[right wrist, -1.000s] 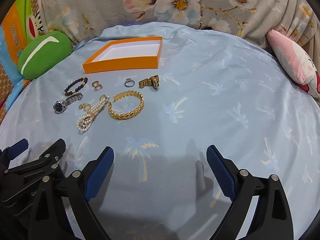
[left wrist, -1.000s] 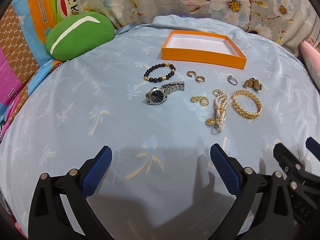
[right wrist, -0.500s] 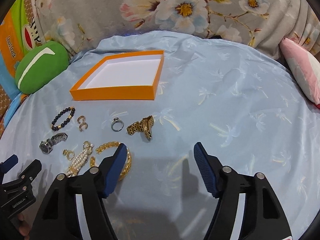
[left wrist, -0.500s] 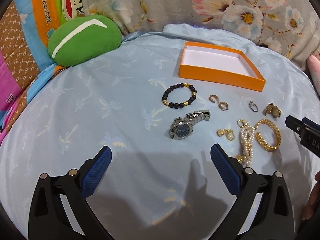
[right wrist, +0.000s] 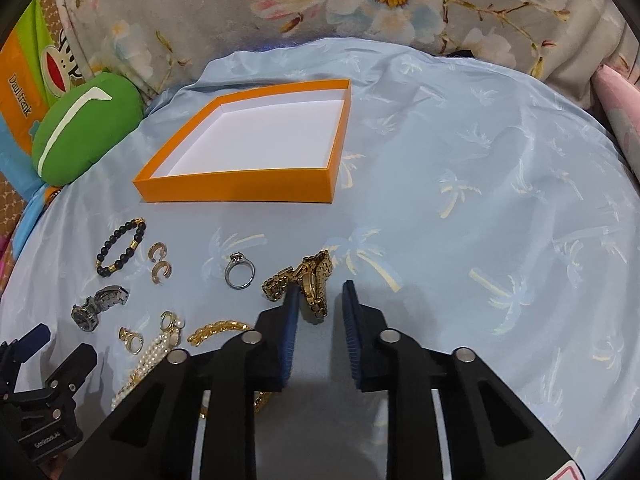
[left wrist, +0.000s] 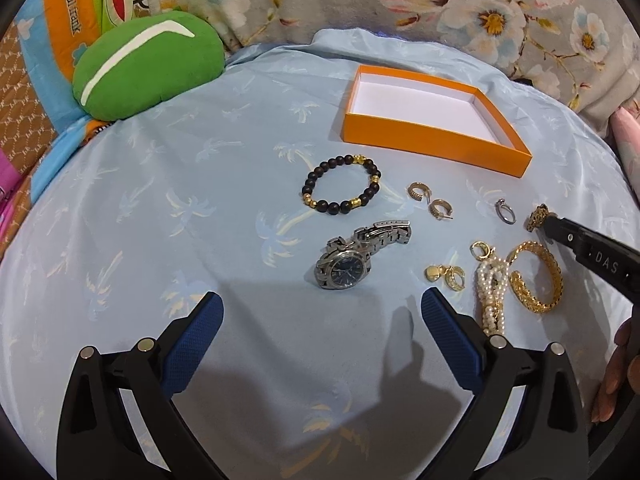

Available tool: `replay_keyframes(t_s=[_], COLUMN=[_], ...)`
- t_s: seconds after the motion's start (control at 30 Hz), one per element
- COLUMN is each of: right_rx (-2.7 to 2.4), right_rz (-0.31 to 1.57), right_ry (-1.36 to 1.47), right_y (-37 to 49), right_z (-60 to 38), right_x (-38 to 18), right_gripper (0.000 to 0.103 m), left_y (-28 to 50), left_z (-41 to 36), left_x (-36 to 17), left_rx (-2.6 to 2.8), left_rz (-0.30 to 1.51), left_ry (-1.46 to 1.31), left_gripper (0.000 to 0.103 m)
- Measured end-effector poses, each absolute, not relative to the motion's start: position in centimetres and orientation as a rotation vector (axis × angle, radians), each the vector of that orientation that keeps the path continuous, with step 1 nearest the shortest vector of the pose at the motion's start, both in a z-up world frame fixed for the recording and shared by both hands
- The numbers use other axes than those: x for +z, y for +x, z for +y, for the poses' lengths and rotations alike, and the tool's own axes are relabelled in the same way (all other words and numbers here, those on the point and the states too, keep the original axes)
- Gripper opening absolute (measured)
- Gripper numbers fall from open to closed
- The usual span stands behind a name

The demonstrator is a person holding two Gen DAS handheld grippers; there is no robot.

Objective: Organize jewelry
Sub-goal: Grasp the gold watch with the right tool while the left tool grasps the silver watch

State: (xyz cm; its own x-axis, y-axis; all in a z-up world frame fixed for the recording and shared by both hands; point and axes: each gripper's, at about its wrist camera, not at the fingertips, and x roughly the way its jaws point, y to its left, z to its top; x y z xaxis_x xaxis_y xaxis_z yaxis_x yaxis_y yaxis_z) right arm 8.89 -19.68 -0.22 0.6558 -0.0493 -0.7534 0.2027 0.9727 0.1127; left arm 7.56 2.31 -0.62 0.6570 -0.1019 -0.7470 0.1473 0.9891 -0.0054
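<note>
Partly hidden gold watch [right wrist: 310, 284] between right hand-held gripper [right wrist: 320, 300] fingers, seemingly unclamped, left hand-held gripper [left wrist: 322, 316] spread wide.

Bedsheet [right wrist: 480, 160]: smooth, faintly sheeny blue cloth | box [right wrist: 240, 192]: matt orange card, white paper lining | gold watch [right wrist: 310, 280]: polished yellow metal | silver watch [left wrist: 352, 260]: shiny steel | beaded bracelet [left wrist: 340, 190]: dark glossy beads | gripper pads [left wrist: 448, 336]: ribbed blue rubber | cushion [left wrist: 148, 64]: green plush.
</note>
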Motion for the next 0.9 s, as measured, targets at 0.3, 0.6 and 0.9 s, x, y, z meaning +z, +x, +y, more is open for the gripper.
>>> replay_keyframes(t_s=[0.3, 0.6, 0.9], right_rx=[-0.141, -0.142, -0.144], right_rz=[0.84, 0.842, 0.843], right_ry=[0.233, 0.231, 0.235], right_y=[8.7, 8.9, 8.8], right_z=[-20.1, -20.2, -20.1], right_x=[-0.2, -0.2, -0.2], right_gripper=[0.008, 0.008, 0.008], left_y=[8.8, 10.0, 9.8], left_z=[3.2, 2.3, 1.5], left_x=[-0.5, -0.7, -0.5], left_rx=[-0.103, -0.14, -0.199], left_rz=[0.843, 0.866, 0.854], left_ry=[0.017, 0.039, 0.056], left_gripper=[0.097, 0.083, 0.035])
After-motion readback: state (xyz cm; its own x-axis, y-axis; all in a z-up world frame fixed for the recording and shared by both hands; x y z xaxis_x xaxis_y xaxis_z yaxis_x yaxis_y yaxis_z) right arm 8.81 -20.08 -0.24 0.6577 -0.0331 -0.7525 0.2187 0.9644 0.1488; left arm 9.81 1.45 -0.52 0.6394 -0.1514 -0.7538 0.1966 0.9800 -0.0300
